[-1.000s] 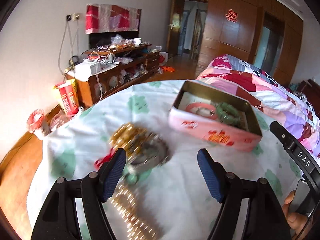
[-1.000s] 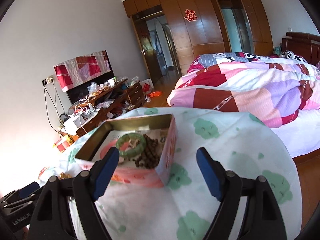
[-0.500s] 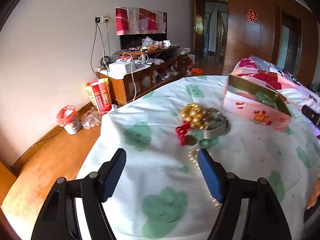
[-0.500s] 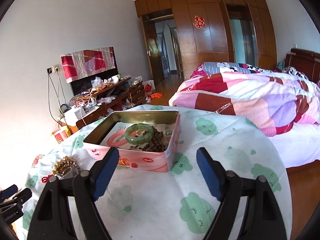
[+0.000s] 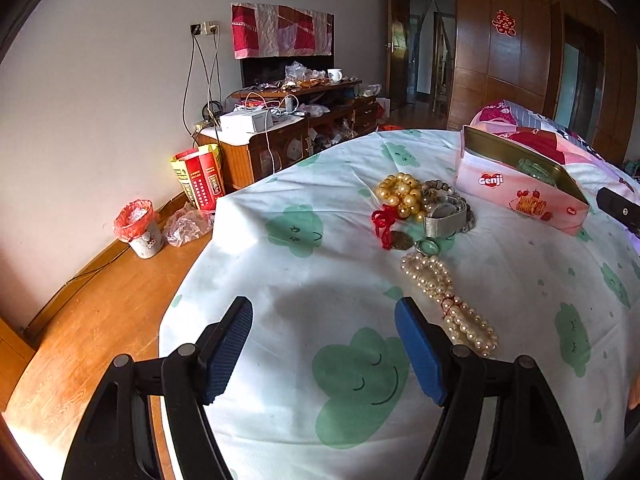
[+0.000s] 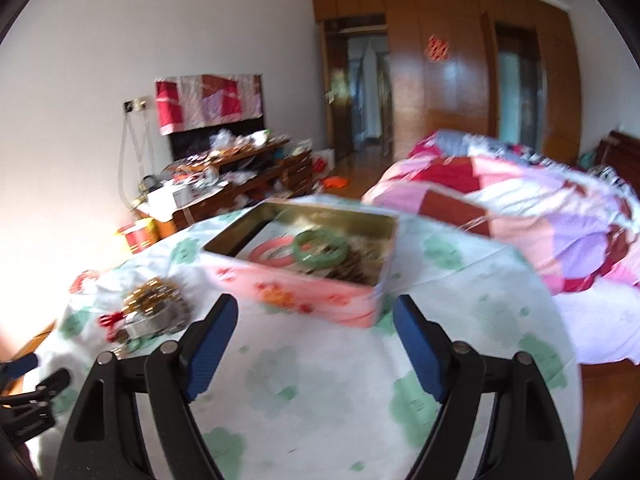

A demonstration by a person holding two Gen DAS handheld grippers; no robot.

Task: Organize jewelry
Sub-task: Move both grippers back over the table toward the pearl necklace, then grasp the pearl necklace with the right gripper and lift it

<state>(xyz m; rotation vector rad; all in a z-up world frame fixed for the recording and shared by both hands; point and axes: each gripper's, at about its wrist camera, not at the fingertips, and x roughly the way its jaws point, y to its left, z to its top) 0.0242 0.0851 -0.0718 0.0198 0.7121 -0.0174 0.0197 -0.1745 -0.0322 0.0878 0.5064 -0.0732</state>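
White cloud-print tablecloth (image 5: 312,280): loose bead jewelry pile (image 5: 424,208) beside open pink rectangular tin (image 6: 304,276). Left gripper (image 5: 324,344) and right gripper (image 6: 316,340) both spread apart, empty.

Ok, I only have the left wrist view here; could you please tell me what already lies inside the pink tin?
Observer: A green bangle overlaps a pink ring inside the pink tin.
Operator: Anything else in there?
Observer: Dark brown beads lie beside them, toward the tin's right wall.
Operator: Is the right gripper free?
Observer: Yes, the right gripper is open, nothing between its fingers.
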